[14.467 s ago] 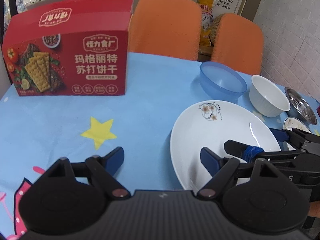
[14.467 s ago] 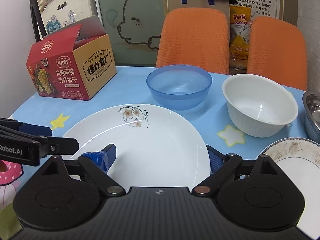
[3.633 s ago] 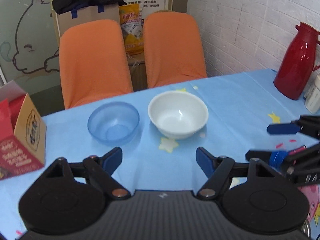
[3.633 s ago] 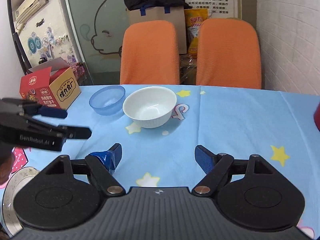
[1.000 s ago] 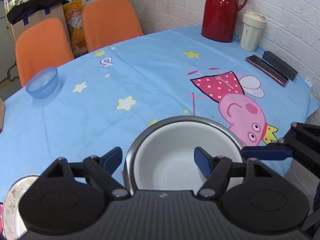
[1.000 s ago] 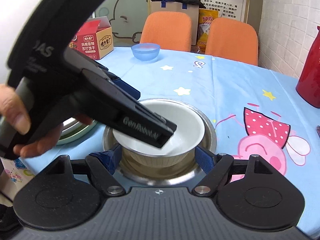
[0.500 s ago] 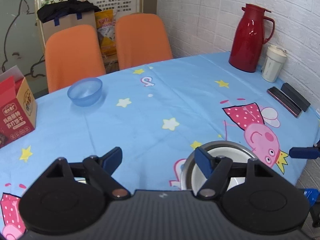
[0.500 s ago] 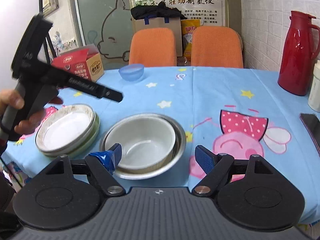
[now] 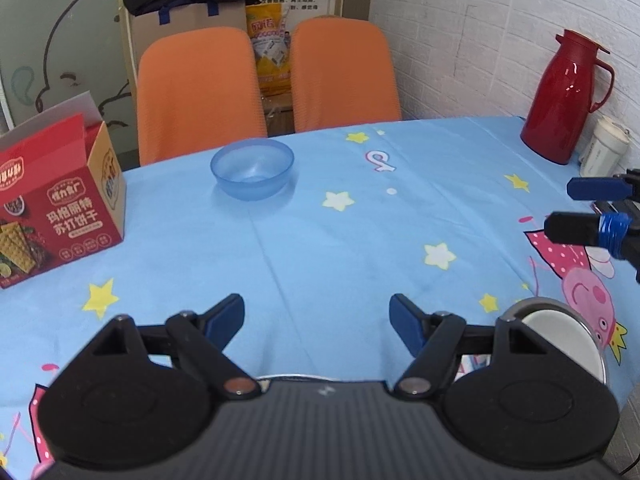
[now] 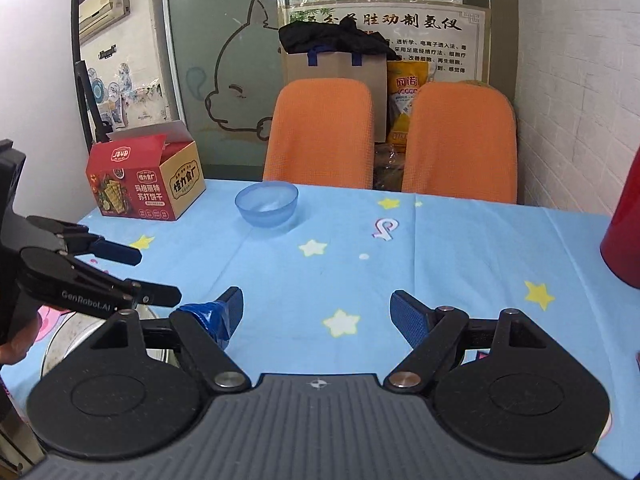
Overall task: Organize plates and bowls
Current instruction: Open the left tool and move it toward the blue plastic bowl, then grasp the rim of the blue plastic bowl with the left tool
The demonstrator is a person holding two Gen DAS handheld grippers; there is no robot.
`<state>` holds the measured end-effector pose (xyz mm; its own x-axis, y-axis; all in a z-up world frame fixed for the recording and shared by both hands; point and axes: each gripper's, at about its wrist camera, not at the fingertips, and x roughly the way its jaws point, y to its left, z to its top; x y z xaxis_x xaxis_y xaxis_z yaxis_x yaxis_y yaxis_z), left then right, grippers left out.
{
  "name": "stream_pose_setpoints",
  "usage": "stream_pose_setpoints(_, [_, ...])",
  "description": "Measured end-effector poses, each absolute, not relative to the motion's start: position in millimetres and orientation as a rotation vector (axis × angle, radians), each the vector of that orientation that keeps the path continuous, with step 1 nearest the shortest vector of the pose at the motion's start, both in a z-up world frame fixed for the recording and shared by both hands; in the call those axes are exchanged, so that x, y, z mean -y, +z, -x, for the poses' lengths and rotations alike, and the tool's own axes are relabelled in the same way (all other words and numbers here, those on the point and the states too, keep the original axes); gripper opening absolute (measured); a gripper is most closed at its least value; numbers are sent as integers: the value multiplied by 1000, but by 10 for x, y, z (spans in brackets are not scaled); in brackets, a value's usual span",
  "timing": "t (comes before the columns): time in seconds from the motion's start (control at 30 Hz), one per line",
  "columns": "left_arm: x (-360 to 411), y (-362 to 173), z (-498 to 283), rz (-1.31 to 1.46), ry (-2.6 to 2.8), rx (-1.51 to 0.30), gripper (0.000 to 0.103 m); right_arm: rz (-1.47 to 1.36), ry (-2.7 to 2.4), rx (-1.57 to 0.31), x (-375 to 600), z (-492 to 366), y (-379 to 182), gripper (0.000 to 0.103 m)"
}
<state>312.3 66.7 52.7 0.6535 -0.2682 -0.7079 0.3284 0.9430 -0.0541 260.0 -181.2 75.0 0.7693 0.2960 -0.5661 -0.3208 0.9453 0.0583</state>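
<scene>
- Blue translucent bowl [image 9: 252, 168] stands upright and alone on the far part of the table, in front of the left orange chair [image 9: 198, 92]; nothing lies in it and neither gripper touches it.
- A white bowl [image 9: 560, 334] sits nested inside a metal bowl [image 9: 516, 307] at the near right of the left wrist view, partly hidden behind the gripper body.
- In the right wrist view a stack of plates [image 10: 68, 338] shows at the near left edge, mostly covered by the gripper; I cannot tell how many there are.
- The left gripper [image 9: 318, 320] hovers over bare tablecloth [image 9: 320, 240], its blue-padded fingers spread apart with nothing between them.
- The right gripper [image 10: 316, 312] also hangs above the cloth, jaws parted and empty; one finger [image 10: 218, 314] is wrapped in blue tape.
- Each gripper appears in the other's view, pointing in from the side above the table.
- A red cracker box [image 9: 56, 204] with its flap up stands at the far left, well apart from the blue bowl.
- A red thermos jug [image 9: 564, 96] and a pale cup [image 9: 604, 146] stand by the white brick wall on the right.
</scene>
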Motion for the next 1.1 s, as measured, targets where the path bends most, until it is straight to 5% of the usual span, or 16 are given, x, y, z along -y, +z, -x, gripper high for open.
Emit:
stream_pose_setpoints(0.77, [-1021,142,-3769,-43,-277,-885,73,40,448,-725,1283,-3492,426,67])
stream_pose_setpoints(1.1, [-1097,472,-4572,116,-207,-774,74,51,464,-744,1013,-4181,507,67])
